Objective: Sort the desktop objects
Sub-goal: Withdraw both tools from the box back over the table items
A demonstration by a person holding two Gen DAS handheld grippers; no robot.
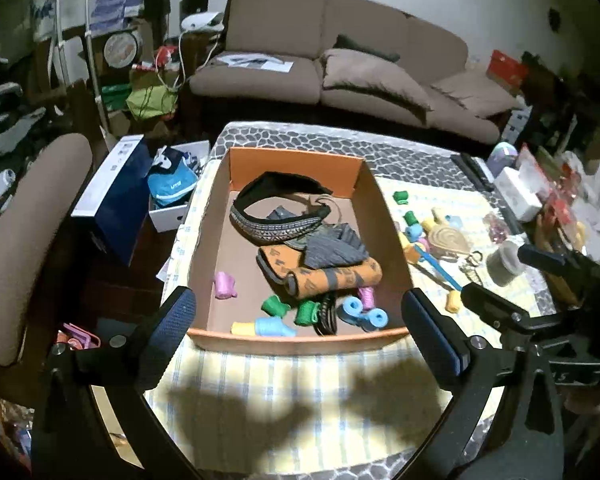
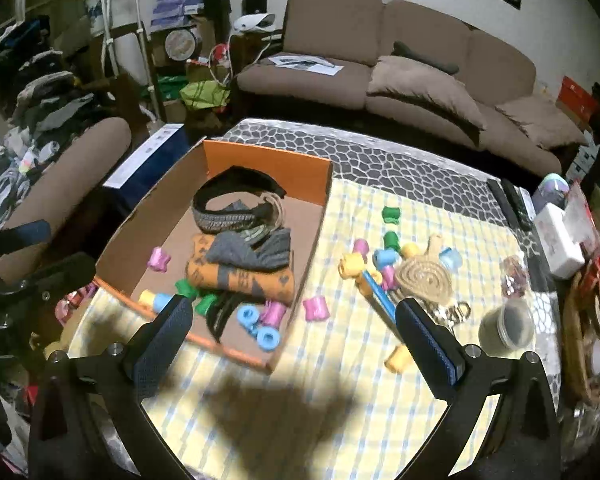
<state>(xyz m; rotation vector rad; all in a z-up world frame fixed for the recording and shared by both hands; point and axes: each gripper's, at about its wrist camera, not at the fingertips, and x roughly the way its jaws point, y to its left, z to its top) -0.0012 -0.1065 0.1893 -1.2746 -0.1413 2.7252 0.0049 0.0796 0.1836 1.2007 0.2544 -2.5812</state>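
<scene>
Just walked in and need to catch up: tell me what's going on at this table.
A person is sorting small things with two handheld grippers. Both the left gripper and the right gripper are open and hold nothing. The orange cardboard box already holds folded cloths, belts and several colored rollers. More rollers, such as a pink one and a yellow one, lie outside it on the checked cloth.

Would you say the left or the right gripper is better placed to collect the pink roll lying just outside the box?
Probably the right gripper: it is open with the pink roll ahead between its fingers. The left gripper faces the box.
</scene>
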